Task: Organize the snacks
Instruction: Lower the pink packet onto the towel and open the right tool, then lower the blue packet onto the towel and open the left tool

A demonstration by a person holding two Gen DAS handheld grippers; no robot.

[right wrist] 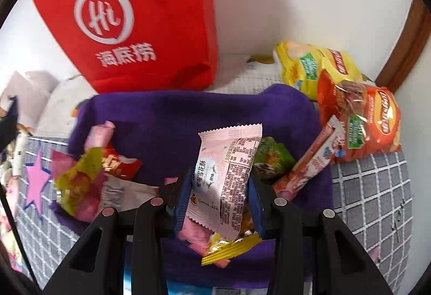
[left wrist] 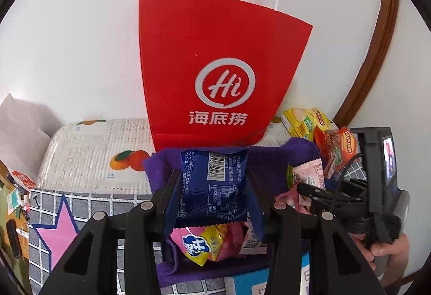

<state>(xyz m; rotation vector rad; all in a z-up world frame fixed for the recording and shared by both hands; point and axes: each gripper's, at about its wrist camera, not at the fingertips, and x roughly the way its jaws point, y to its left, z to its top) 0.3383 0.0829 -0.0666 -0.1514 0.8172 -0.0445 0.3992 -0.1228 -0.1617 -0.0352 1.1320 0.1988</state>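
— Gripping anything, the left gripper (left wrist: pixel 212 195)?

— Yes, its fingers (left wrist: pixel 172 187) are clamped on a dark blue foil snack packet (left wrist: pixel 214 184), barcode side facing the camera, held above the purple fleece cloth (left wrist: pixel 159 163).

— And the right gripper (right wrist: pixel 218 192)?

— Its fingers (right wrist: pixel 181 195) pinch a pale pink crimped snack packet (right wrist: pixel 229 173) printed with Chinese characters and a nutrition table, over the same cloth.

— What else can be read?

— A tall red paper bag with white cord handles (left wrist: pixel 212 58) stands at the far edge of the bed, against the wall, bearing a white "Hi" circle logo and "海底捞". Yellow (right wrist: pixel 315 66) and orange crisp bags (right wrist: pixel 363 120) lie in the far right corner; their brand is too blurred to read. Loose sweets (right wrist: pixel 80 179) litter the cloth.
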